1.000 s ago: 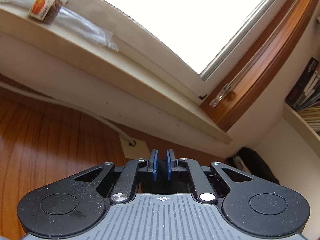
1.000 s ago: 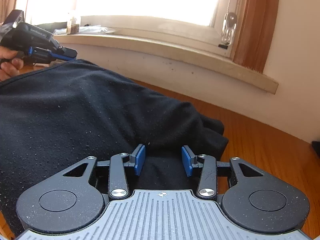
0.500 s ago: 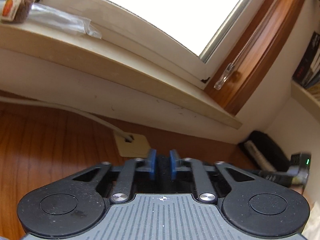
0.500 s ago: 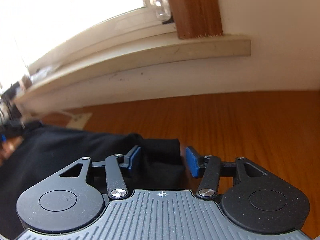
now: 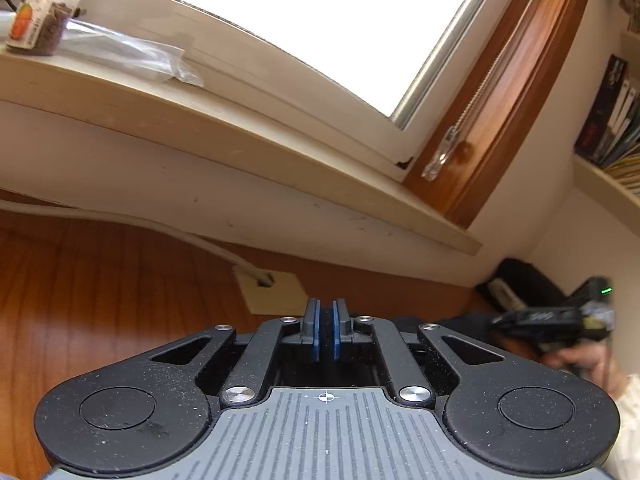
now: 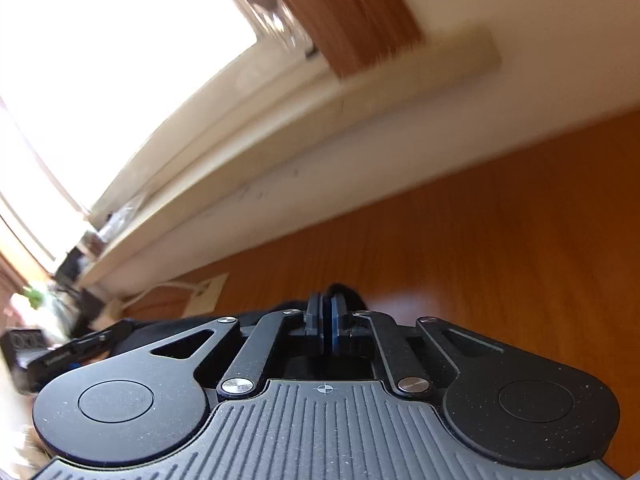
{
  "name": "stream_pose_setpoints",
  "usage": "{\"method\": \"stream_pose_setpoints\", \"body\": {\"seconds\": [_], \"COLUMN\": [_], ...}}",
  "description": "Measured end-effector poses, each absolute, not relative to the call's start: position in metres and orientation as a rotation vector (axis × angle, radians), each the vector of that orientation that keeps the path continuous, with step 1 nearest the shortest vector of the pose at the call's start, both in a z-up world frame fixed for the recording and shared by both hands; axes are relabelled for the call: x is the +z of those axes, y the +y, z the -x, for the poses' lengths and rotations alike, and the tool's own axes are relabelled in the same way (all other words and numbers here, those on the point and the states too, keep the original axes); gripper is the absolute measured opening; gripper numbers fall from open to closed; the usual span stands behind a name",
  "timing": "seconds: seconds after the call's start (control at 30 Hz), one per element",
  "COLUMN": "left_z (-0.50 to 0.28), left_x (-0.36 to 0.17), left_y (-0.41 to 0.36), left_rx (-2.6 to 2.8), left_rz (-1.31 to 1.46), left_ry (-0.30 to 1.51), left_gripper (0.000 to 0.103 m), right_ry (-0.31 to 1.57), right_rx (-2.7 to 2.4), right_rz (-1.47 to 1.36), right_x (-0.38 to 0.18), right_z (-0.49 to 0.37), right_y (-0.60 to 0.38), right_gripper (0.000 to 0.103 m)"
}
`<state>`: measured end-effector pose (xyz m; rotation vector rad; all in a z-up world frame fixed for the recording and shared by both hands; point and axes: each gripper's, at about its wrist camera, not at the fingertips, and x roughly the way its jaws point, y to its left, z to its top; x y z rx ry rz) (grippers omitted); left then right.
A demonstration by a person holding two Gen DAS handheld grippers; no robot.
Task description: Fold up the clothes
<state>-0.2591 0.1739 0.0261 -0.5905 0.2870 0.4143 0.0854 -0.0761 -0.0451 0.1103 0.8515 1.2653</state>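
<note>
A black garment (image 6: pixel 347 294) lies on the wooden table (image 6: pixel 500 240). In the right wrist view a fold of it pokes up beyond my right gripper (image 6: pixel 327 309), whose jaws are closing and stand pinched together on that fold. My left gripper (image 5: pixel 326 312) is also closing, its blue pads nearly touching with dark cloth between them. More of the garment (image 5: pixel 452 322) shows to its right. In the left wrist view, a hand holds the blurred right gripper (image 5: pixel 506 320) at the far right. The left gripper (image 6: pixel 120 328) appears low at the left of the right wrist view.
A pale window sill (image 5: pixel 240 152) runs along the wall behind the table, with a jar (image 5: pixel 38 20) and a clear plastic bag (image 5: pixel 132 56) on it. A white cable enters a beige plate (image 5: pixel 272 292) on the table. A black object (image 5: pixel 516 284) sits in the corner below a bookshelf (image 5: pixel 608 120).
My right gripper slid to the garment's right end, rolled, and went from open to shut on a fold. The left gripper's pads narrowed slightly. The right gripper came into the left view.
</note>
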Motion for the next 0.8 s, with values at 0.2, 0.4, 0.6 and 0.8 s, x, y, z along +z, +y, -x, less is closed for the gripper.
{"method": "stream_pose_setpoints", "body": {"seconds": [0.2,0.4,0.6,0.8], "left_z": [0.263,0.263,0.272,0.296], "left_x": [0.026,0.025,0.023,0.034], "left_y": [0.172,0.179,0.179,0.177], "left_rx": [0.423,0.404,0.412,0.44], "left_rz": [0.602,0.652,0.68,0.717], "left_ry": [0.263,0.267,0.204,0.07], "left_gripper": [0.007,0.01,0.005,0.004], "right_ry": [0.718,0.714,0.662,0.637], "right_rx": [1.122,1.212,1.331,1.307], "right_rz": [-0.183,-0.075,0.21,0.359], "right_x": [-0.022,-0.011,-0.022,-0.052], "right_z": [-0.1,-0.075,-0.004,0.019], "right_y": [-0.118,-0.106,-0.057,-0.043], "right_gripper": [0.002,0.023,0.032,0.029]}}
